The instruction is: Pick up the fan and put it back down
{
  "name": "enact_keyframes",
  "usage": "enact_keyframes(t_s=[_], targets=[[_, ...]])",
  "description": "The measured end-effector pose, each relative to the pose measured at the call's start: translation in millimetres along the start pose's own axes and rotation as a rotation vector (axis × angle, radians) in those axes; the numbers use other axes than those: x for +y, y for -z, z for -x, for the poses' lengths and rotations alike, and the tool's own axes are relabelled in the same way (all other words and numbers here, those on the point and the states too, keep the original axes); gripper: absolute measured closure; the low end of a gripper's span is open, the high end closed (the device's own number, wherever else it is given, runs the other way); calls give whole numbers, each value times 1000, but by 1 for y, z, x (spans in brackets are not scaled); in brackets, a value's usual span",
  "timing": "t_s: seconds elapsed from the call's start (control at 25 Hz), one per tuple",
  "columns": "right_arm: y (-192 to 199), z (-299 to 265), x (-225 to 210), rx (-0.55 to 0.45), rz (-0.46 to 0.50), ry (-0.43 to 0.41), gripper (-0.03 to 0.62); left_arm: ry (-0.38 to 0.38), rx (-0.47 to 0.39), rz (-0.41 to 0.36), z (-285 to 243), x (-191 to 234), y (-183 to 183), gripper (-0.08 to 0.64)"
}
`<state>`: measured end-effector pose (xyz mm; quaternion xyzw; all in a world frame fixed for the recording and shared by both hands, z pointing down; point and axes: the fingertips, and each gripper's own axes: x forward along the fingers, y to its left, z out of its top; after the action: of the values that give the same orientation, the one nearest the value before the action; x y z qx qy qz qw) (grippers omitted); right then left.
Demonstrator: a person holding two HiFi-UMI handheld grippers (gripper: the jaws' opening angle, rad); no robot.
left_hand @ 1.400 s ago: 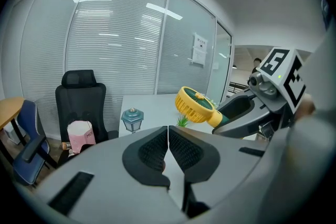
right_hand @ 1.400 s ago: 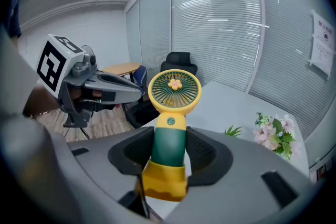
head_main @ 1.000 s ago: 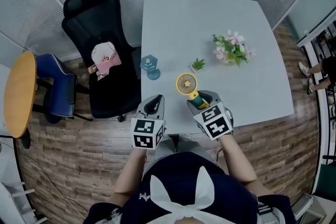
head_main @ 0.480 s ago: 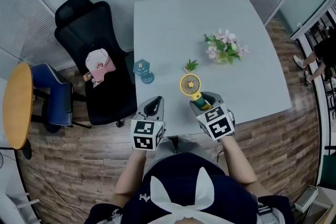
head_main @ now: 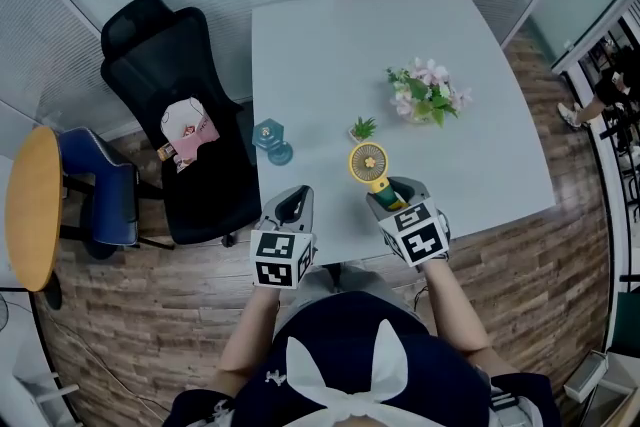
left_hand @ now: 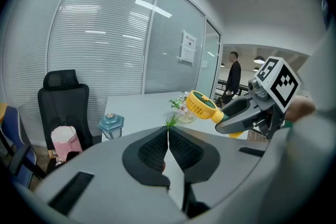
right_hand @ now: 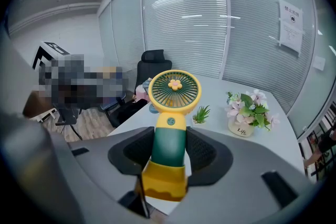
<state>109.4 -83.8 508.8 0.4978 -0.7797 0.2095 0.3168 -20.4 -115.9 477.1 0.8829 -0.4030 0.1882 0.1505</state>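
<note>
The fan (head_main: pixel 368 161) has a round yellow head and a green handle with a yellow base. My right gripper (head_main: pixel 390 198) is shut on that handle and holds the fan up over the near edge of the white table (head_main: pixel 330 45). In the right gripper view the fan (right_hand: pixel 173 92) stands upright, and both pads of the right gripper (right_hand: pixel 169 149) press on the green handle. My left gripper (head_main: pixel 293 205) hangs at the table's near edge, left of the fan. It is the left gripper (left_hand: pixel 168 147) whose pads meet with nothing between them, and the fan (left_hand: pixel 202 106) shows to its right.
On the table stand a small green plant (head_main: pixel 363 128), a pot of pink flowers (head_main: pixel 428 93) and a blue lantern-shaped ornament (head_main: pixel 268 137). A black office chair (head_main: pixel 165 85) with a pink bag (head_main: pixel 187 127) stands left of the table, beside a blue chair (head_main: pixel 95 180).
My right gripper has carried the fan a little to the right, from left of the small plant to straight in front of it. The left gripper has stayed put.
</note>
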Motion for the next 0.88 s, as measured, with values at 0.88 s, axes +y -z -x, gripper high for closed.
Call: enact_keyframes(t_s=[0.88], targets=[[7, -64, -18, 94, -33, -21, 400, -6, 19, 17, -32, 32, -8, 535]])
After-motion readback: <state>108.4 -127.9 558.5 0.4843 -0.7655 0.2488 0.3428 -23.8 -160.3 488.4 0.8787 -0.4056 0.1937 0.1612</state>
